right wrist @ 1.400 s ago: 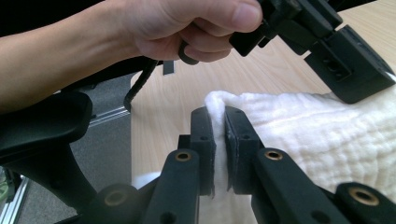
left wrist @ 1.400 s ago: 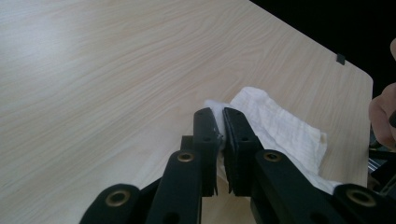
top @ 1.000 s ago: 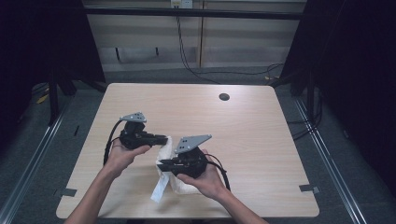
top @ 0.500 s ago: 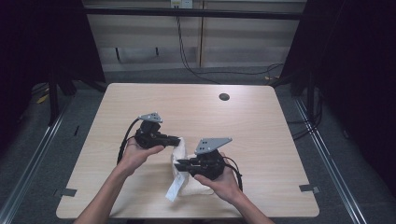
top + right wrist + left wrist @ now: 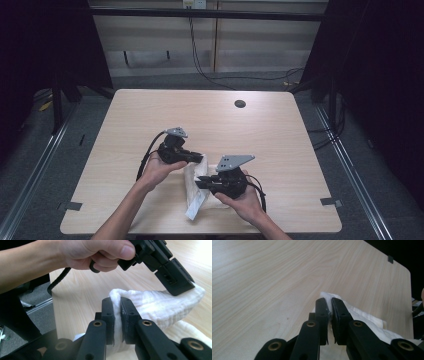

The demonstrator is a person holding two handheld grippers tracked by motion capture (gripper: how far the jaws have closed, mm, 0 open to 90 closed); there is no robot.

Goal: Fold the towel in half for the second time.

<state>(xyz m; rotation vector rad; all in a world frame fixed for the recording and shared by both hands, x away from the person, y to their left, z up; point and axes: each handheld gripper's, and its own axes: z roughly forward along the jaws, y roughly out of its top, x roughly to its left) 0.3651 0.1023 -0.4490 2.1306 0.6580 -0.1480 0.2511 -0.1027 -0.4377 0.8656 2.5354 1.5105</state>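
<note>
- In the lower middle of the high view, on the pale wooden table (image 5: pixel 280 130), lies the white cloth (image 5: pixel 196 192), and both my grippers are on it.
- My left gripper (image 5: pixel 199 158) sits just left of centre in that view, held in my left hand (image 5: pixel 159 169). Its jaws are pressed nearly together on the upper edge of the cloth.
- In the left gripper view, at centre frame, the two black jaws pinch a thin fold of cloth (image 5: pixel 362 316), with only a sliver of gap between them. The rest of the fabric trails toward the lower right of that frame.
- My right gripper (image 5: pixel 200 183) is lower and to the right in the high view, held in my right hand (image 5: pixel 245 200), with its grey plate (image 5: pixel 234 161) on top.
- In the right gripper view its jaws close on a raised ridge of cloth (image 5: pixel 155 306) at centre frame, the fabric bulging between the pads.
- At the upper right of that frame my left gripper (image 5: pixel 186 288) clamps the far tip of the same ridge, so the cloth is lifted between the two.
- A dark round hole (image 5: pixel 240 104) sits in the table toward the upper centre of the high view, well apart from the cloth.
</note>
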